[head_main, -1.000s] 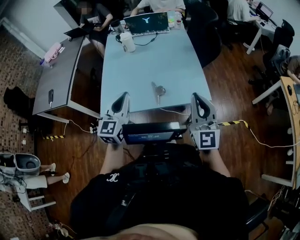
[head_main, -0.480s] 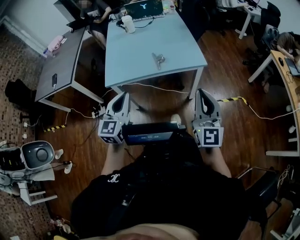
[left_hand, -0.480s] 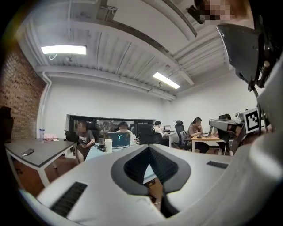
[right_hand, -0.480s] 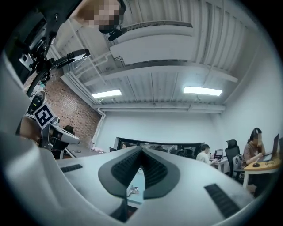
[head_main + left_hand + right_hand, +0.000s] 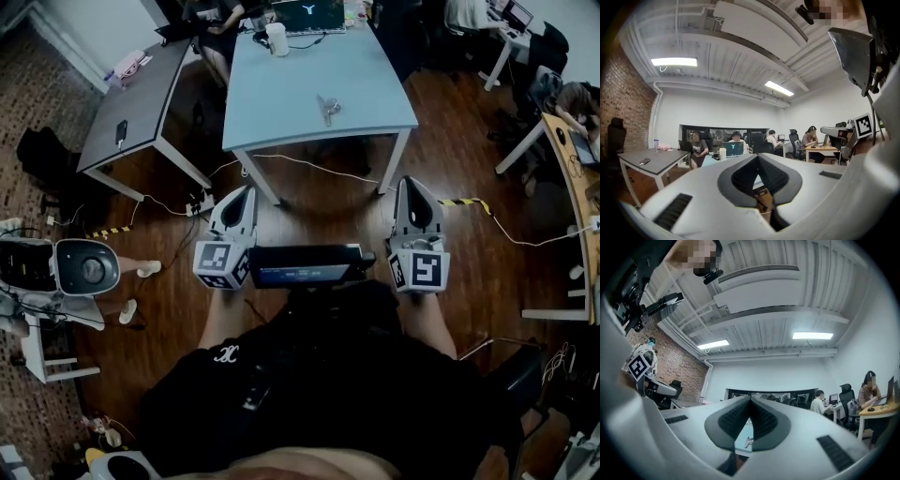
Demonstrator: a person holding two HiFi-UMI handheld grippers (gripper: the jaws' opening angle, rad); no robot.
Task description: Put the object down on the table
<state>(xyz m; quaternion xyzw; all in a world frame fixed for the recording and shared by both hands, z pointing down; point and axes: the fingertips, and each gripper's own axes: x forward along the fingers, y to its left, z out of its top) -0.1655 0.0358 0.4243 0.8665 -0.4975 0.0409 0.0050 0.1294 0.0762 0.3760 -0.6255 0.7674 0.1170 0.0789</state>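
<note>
The left tool [image 5: 246, 191] and right tool [image 5: 411, 182] are both clenched with nothing between them. A small metal object [image 5: 328, 107] lies on the tabletop [image 5: 281, 94], well ahead of both.

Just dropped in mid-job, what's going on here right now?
A person stands back from the light-blue table, holding a tool in each hand. The left tool and right tool are both shut and empty, held over the wood floor. A small metal object lies on the table, apart from both.
</note>
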